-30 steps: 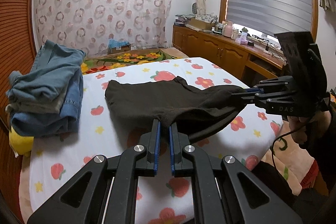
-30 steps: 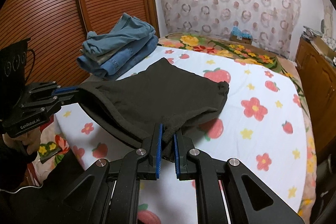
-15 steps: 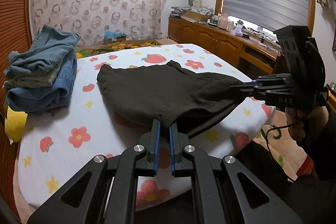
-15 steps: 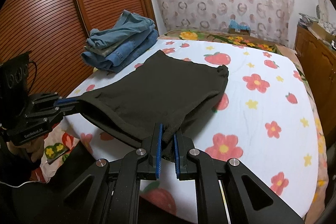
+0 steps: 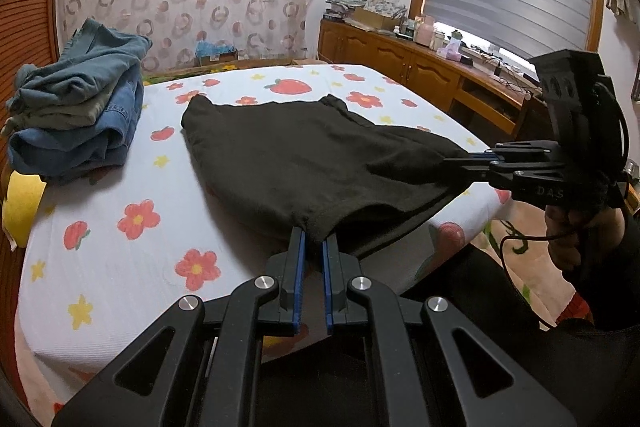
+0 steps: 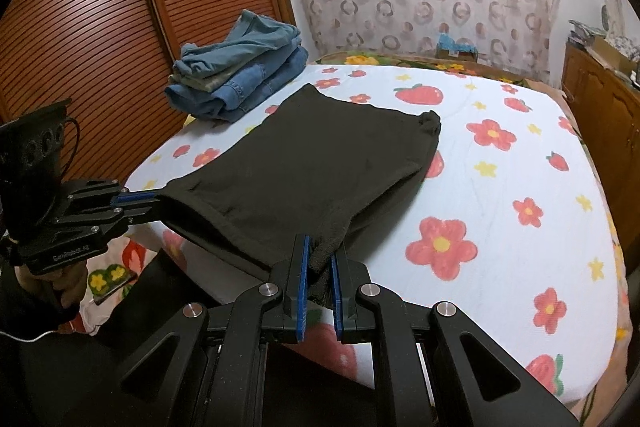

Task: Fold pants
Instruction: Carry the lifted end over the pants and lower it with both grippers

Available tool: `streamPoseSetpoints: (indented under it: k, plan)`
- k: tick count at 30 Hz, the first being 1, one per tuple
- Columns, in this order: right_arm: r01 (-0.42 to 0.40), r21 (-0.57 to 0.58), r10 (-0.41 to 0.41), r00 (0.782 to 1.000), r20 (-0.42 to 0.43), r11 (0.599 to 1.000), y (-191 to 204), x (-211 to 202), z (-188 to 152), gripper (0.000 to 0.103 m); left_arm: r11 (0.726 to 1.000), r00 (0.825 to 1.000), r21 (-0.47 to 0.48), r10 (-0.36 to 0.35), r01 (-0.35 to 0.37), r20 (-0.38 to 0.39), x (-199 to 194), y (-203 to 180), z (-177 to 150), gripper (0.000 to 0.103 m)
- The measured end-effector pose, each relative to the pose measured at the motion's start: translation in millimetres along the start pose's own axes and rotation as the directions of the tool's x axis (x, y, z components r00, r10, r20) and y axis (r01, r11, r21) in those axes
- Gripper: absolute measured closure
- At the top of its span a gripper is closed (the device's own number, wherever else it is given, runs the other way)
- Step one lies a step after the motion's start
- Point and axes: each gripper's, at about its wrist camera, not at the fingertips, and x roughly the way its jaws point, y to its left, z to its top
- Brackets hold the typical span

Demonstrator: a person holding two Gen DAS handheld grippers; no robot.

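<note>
1. Bed with white quilted cover printed with red flowers and strawberries (image 5: 120, 259) fills most of both views.
2. Dark brown-black fabric pants (image 5: 304, 163) lie spread mid-bed; near edge lifted off the cover, stretched between both grippers.
3. Stack of folded blue denim garments (image 6: 240, 83) sits at the bed's far corner by the slatted wooden door, apart from the pants.
4. Left gripper (image 5: 314, 243): jaws nearly closed, pinching one corner of the pants' near edge.
5. Right gripper (image 6: 320, 255): jaws nearly closed, clamping the other corner.

Black pants (image 5: 304, 155); white flower-and-strawberry bedsheet (image 5: 120, 259)
</note>
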Motion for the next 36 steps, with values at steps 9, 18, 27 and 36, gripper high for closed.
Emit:
streamPoseSetpoints:
  k: [9,18,27,36]
  plan:
    - [-0.007,-0.016,0.008,0.997,0.078,1.0,4.5,-25.8,10.0,0.093,1.0,0.997,0.016,-0.01,0.009,0.072,-25.6,-6.2,16.5,0.094]
    - [0.008,-0.024,-0.006,0.993,0.117,1.0,-0.4,-35.8,12.8,0.093,1.0,0.996,0.015,-0.005,0.004,0.09,-25.4,0.0,24.9,0.094]
    - [0.057,-0.03,-0.052,0.989,0.135,0.998,-6.1,-16.1,32.5,0.093,1.0,0.993,-0.01,0.019,-0.018,0.114,-6.0,18.8,47.2,0.094]
    - [0.089,-0.013,-0.087,0.988,0.128,0.996,-18.5,11.2,54.2,0.093,0.999,0.99,-0.016,0.047,-0.045,0.133,15.0,31.8,71.0,0.094]
